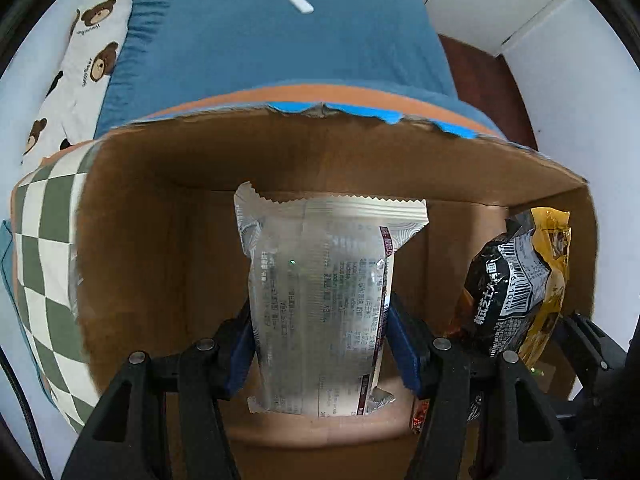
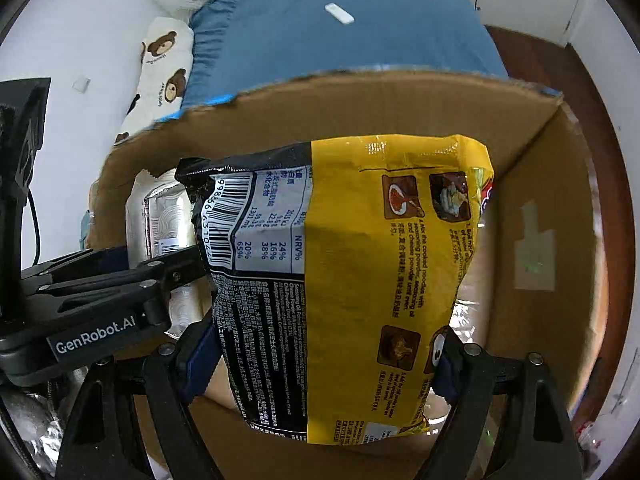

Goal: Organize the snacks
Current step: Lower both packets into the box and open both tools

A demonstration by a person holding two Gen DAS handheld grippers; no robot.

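My left gripper (image 1: 320, 340) points down into an open cardboard box (image 1: 140, 240), shut on a silver foil snack packet (image 1: 320, 280) that hangs between its blue pads (image 1: 240, 344). My right gripper (image 2: 324, 360) hangs over the same box (image 2: 560, 200), its jaws wide and closed on a yellow and black noodle packet (image 2: 360, 260). That noodle packet (image 1: 532, 280) shows at the right of the left wrist view. In the right wrist view the silver packet (image 2: 160, 216) and the left gripper (image 2: 160, 256) sit just left of the noodle packet.
The box stands against a bed with a blue sheet (image 1: 280, 40), a white remote (image 1: 298, 1) and a bear-print pillow (image 1: 80, 60). A green checkered cushion (image 1: 44, 260) lies left of the box. Brown floor (image 2: 616, 240) runs along its right. Crumpled foil (image 2: 32, 420) shows lower left.
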